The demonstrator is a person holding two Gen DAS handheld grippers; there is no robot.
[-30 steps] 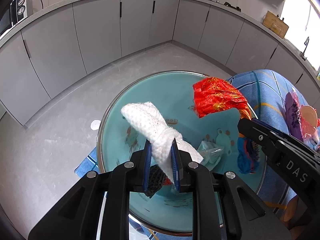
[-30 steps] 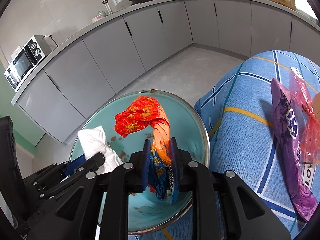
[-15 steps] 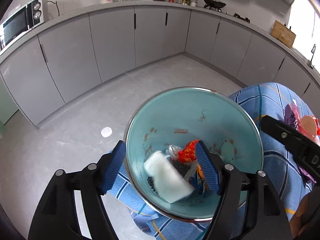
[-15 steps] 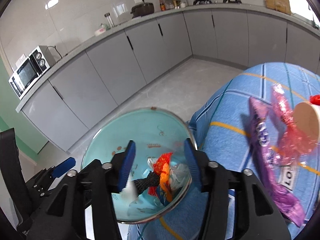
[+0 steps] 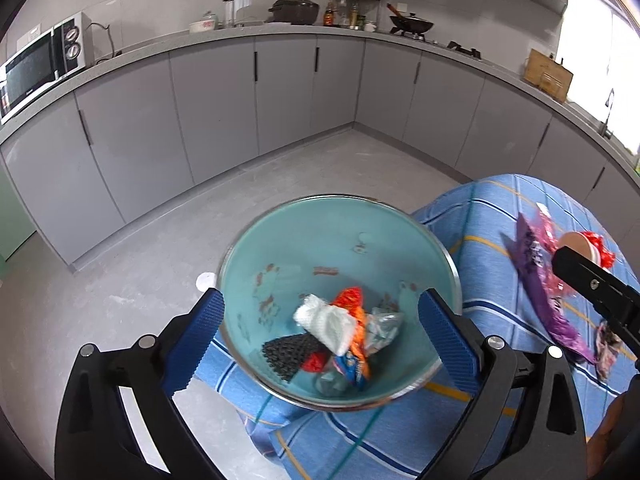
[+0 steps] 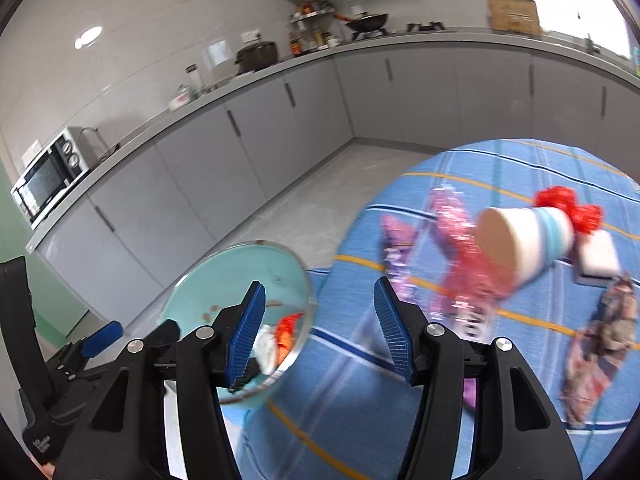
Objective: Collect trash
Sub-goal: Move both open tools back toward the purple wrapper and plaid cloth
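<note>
Two drops look done: left gripper (image 5: 320, 344) and right gripper (image 6: 318, 332) are both opening, nothing between the jaws, over the bin (image 5: 440, 252). Next I'd grab the paper cup (image 6: 528, 236).

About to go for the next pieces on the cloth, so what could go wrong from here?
1. The bin sits at the tablecloth's edge; a nudge may tip it to the floor.
2. The paper cup lies on its side over the pink wrapper; it may roll off when touched.
3. The right tool and left tool, jaws opening and empty, are close together and could collide.
</note>
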